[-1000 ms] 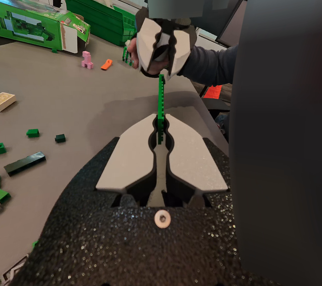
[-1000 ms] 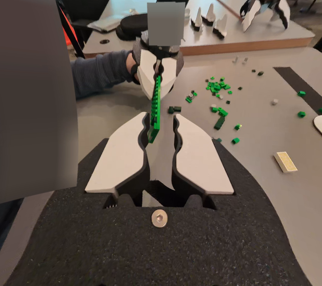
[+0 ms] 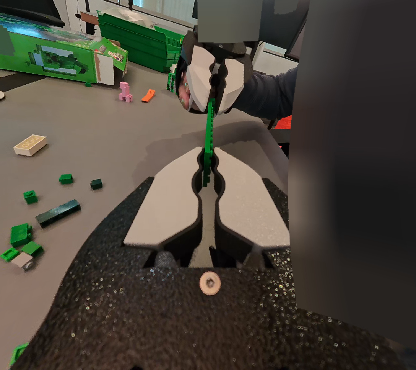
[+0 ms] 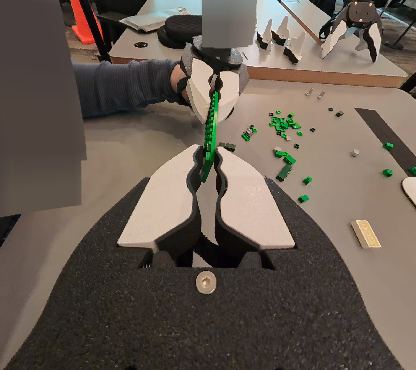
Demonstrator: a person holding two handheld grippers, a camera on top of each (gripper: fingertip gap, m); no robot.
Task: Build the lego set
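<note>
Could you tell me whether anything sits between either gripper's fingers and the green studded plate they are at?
Nothing visible does. The green plate spans the gap between the two; the left gripper is closed on one end and the right gripper on the other, both above the grey table.

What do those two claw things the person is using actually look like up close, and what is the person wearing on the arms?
Each gripper has two broad, pale grey fingers tapering to blunt tips, lined inside with wavy black rubber pads. The fingers sit in a rough, speckled black body with one silver screw in the middle. No cables show. The sleeve is dark blue ribbed knit, and a black strap crosses the hand.
</note>
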